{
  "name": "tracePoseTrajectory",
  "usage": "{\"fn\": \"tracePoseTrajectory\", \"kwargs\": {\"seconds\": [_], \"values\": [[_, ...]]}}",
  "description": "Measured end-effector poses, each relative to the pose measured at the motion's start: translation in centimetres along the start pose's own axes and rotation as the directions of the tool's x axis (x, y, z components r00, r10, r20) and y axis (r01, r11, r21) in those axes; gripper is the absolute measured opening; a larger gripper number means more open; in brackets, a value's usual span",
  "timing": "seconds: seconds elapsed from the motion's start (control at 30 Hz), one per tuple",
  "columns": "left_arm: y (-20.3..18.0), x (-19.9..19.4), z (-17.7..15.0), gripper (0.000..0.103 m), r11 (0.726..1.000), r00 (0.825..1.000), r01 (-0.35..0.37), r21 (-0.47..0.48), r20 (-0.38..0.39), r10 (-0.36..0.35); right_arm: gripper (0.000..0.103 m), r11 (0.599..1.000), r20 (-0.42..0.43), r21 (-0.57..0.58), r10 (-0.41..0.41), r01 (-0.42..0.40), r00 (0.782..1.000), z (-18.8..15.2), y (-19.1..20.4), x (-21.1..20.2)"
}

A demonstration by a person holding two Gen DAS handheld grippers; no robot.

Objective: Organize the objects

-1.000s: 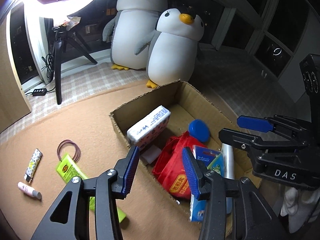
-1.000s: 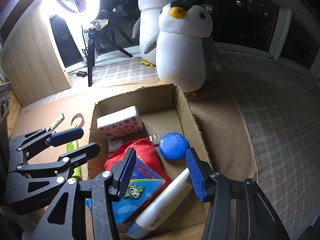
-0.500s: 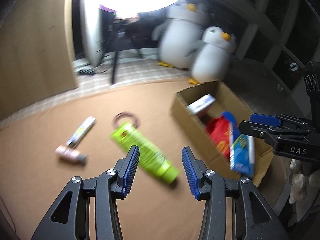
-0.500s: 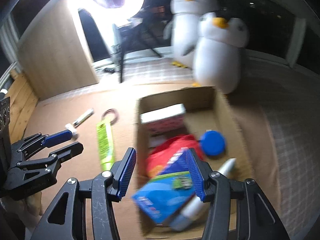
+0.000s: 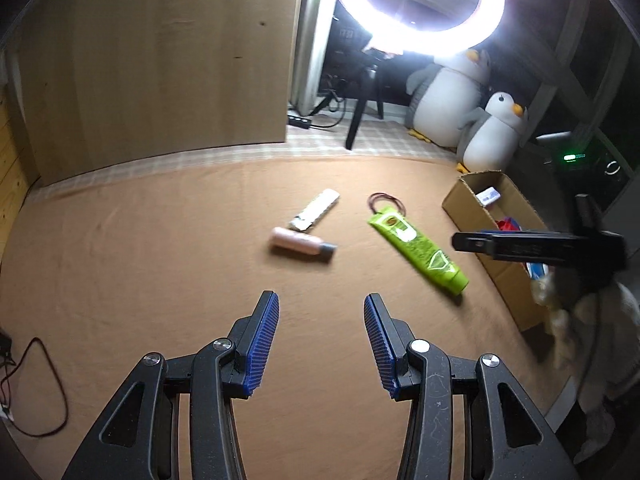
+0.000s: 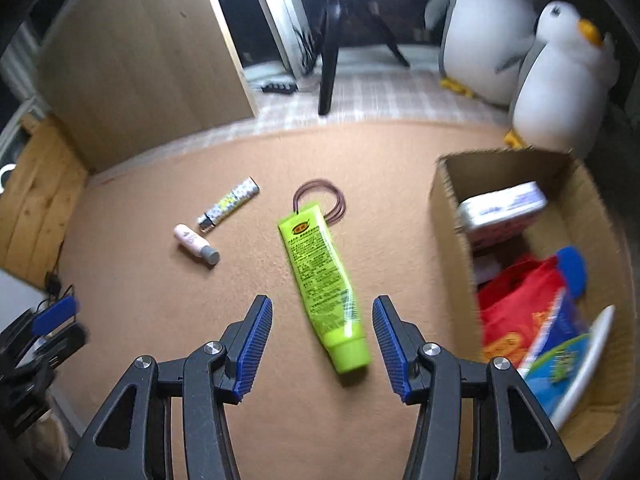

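Observation:
A green tube (image 6: 320, 284) (image 5: 416, 249) lies on the tan mat, its cap end toward me. My right gripper (image 6: 322, 344) is open above it, the cap end showing between its fingers, nothing held. Loose hair ties (image 6: 324, 200) (image 5: 386, 202) lie at the tube's far end. A small pink bottle (image 5: 302, 245) (image 6: 196, 245) and a patterned slim tube (image 5: 316, 213) (image 6: 230, 205) lie to the left. My left gripper (image 5: 320, 340) is open and empty over bare mat, short of the pink bottle. The cardboard box (image 6: 452, 216) (image 5: 466, 206) on the right holds several items.
Two penguin plush toys (image 6: 560, 84) (image 5: 496, 136) stand behind the box. A ring light on a tripod (image 5: 362, 116) stands at the back, beside a wooden panel (image 5: 160, 68). Cables (image 5: 44, 384) lie at the mat's left edge. A wooden crate (image 6: 36, 184) stands far left.
Both grippers have swung left, away from over the box. The left one now faces the pink bottle and slim tube; the right one is now over the green tube. Both stayed empty.

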State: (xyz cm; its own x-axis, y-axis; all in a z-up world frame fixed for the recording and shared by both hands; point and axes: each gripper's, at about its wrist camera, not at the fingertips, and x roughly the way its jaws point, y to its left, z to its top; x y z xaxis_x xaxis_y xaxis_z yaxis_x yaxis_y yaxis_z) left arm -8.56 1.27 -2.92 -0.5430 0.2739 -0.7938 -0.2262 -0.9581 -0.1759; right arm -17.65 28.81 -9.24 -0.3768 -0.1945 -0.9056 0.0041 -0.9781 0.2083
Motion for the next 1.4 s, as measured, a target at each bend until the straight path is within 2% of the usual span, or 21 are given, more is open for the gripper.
{"fn": "tracePoseTrajectory", "kwargs": {"seconds": [0.17, 0.37, 0.6, 0.7, 0.9, 1.03, 1.2, 1.3, 1.4], "values": [[2.8, -1.2, -0.6, 0.048, 1.000, 1.000, 0.013, 0.001, 0.000, -0.013, 0.048, 0.994, -0.036, 0.017, -0.106, 0.106, 0.994, 0.8, 0.7, 3.1], [4.6, -1.4, -1.4, 0.048, 0.998, 1.000, -0.028, -0.050, 0.002, 0.028, 0.048, 0.986, -0.089, -0.041, -0.162, 0.159, 0.983, 1.5, 1.0, 6.5], [3.2, -0.9, -2.1, 0.048, 0.989, 0.998, -0.061, -0.135, 0.005, 0.062, 0.047, 0.991, -0.114, -0.098, -0.106, 0.095, 0.988, 0.7, 0.6, 6.6], [2.1, -0.8, -2.4, 0.048, 0.987, 0.998, -0.068, -0.148, 0.009, 0.070, 0.038, 0.994, -0.125, -0.104, -0.058, 0.045, 0.990, 0.1, 0.7, 6.2], [0.7, 0.0, -2.8, 0.048, 0.989, 0.998, -0.071, -0.132, -0.012, 0.070, 0.033, 0.997, -0.147, -0.061, 0.041, -0.050, 0.988, -2.1, 0.9, 5.5], [0.0, 0.4, -3.3, 0.048, 0.994, 0.998, -0.061, -0.095, -0.034, 0.058, 0.030, 0.991, -0.171, -0.007, 0.132, -0.135, 0.976, -3.9, 1.4, 5.2], [-1.0, 2.1, -4.2, 0.053, 0.999, 0.995, -0.012, -0.053, -0.097, 0.007, 0.030, 0.987, -0.163, 0.027, 0.161, -0.159, 0.973, -5.6, 1.8, 4.5], [-2.3, 4.0, -4.4, 0.059, 0.999, 0.989, 0.040, -0.020, -0.144, -0.043, 0.045, 0.987, -0.143, 0.065, 0.158, -0.150, 0.977, -5.7, 1.0, 4.0], [-3.7, 5.8, -4.2, 0.063, 0.995, 0.979, 0.101, -0.006, -0.180, -0.100, 0.047, 0.988, -0.129, 0.083, 0.139, -0.129, 0.982, -5.5, 0.2, 3.6]]}}
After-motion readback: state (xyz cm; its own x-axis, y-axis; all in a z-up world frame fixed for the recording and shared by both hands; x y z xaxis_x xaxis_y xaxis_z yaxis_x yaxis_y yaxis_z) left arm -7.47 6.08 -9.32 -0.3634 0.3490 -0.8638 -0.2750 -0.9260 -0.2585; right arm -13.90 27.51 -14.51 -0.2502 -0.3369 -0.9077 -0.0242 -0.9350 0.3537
